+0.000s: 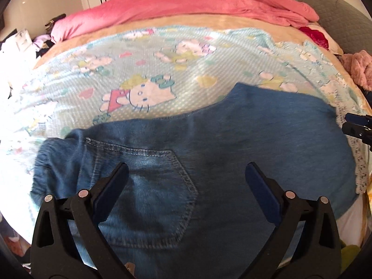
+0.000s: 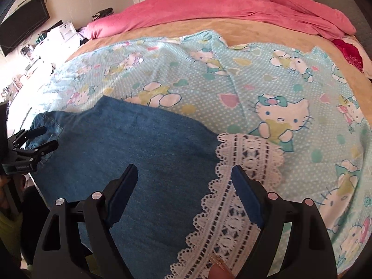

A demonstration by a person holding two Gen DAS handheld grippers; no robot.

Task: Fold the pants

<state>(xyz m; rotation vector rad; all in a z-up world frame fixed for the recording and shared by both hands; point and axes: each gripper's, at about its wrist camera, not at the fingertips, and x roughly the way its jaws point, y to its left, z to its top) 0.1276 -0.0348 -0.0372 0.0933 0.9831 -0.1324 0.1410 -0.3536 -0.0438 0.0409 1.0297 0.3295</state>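
Note:
Blue denim pants (image 1: 232, 144) lie folded flat on the bed's near edge, back pocket (image 1: 151, 193) up at the waist end. My left gripper (image 1: 187, 172) is open and empty just above the pocket. The pants show in the right wrist view (image 2: 144, 144) with a white lace hem (image 2: 234, 186) at their right end. My right gripper (image 2: 183, 174) is open and empty over the denim next to the lace. The left gripper shows at the left edge of the right wrist view (image 2: 46, 137), the right gripper at the right edge of the left wrist view (image 1: 348, 121).
A light blue cartoon-cat blanket (image 1: 162, 74) covers the bed beyond the pants. A pink duvet (image 1: 186, 7) is bunched at the far side. A pink knit item (image 1: 358, 69) lies at the right. A cluttered shelf (image 2: 34, 53) stands on the left.

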